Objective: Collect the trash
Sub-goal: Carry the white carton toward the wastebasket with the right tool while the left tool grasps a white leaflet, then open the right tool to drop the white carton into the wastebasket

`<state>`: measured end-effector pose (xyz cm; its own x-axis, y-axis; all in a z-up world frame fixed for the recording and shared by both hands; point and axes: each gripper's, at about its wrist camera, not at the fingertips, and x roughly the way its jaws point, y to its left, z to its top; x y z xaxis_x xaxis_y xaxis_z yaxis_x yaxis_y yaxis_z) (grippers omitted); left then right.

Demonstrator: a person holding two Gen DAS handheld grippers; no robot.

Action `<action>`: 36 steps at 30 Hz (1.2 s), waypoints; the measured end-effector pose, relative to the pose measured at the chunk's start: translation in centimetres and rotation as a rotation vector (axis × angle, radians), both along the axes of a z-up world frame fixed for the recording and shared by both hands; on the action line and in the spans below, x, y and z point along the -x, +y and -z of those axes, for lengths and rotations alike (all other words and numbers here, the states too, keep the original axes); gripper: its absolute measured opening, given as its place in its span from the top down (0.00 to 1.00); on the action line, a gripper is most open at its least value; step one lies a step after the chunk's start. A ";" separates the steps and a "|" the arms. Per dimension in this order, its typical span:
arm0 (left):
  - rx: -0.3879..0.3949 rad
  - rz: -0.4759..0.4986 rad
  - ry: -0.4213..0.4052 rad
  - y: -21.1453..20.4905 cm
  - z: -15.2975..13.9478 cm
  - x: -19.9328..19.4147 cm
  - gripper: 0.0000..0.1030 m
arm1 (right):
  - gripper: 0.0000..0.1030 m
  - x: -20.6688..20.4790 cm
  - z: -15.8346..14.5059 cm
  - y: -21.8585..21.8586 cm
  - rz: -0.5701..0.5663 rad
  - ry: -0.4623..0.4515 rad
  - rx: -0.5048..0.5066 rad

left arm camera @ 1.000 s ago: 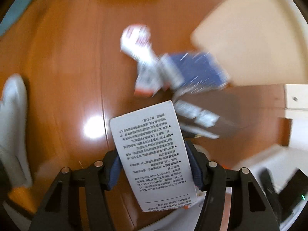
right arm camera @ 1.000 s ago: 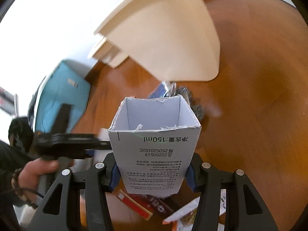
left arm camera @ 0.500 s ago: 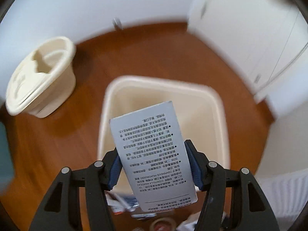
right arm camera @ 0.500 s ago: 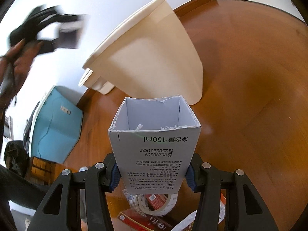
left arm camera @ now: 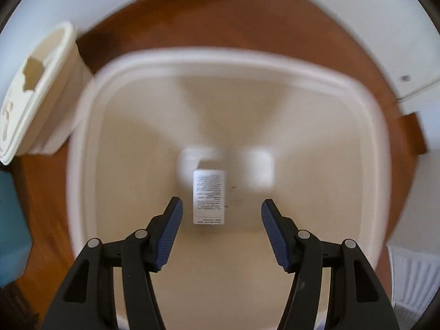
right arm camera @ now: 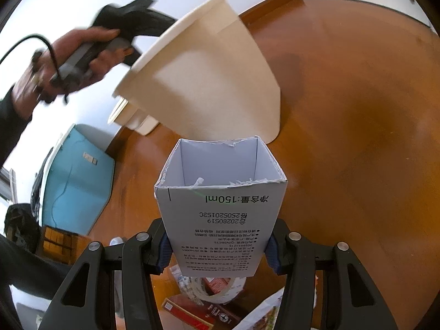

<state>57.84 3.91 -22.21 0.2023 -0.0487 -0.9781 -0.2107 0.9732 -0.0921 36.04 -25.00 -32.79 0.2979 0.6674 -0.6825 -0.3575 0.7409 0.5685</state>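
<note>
Two cartons are in play. One small printed carton (left arm camera: 209, 196) lies in the cream bin (left arm camera: 90, 148), below the left gripper (left arm camera: 221, 229), jaws apart. Right gripper (right arm camera: 218, 249) clamps an open-topped white carton (right arm camera: 220, 209) by its side walls (light, crushable card, I judge). Bare floor surrounds the bin.

Left wrist view: the bin (left arm camera: 82, 126) fills the centre of the frame. A small carton (left arm camera: 209, 196) is inside it, between and beyond the left claw (left arm camera: 221, 211). The lid (left arm camera: 30, 90) lies at the upper left, beside the bin. Right wrist view: the open box (right arm camera: 220, 217) sits centre, clamped in the right claw (right arm camera: 218, 244); litter (right arm camera: 209, 299) lies on the floor (right arm camera: 357, 137) below it.
</note>
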 end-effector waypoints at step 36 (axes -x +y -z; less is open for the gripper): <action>0.198 -0.416 0.062 7.2 17.3 32.6 0.13 | 0.31 -25.4 -5.3 24.1 -0.348 0.082 0.703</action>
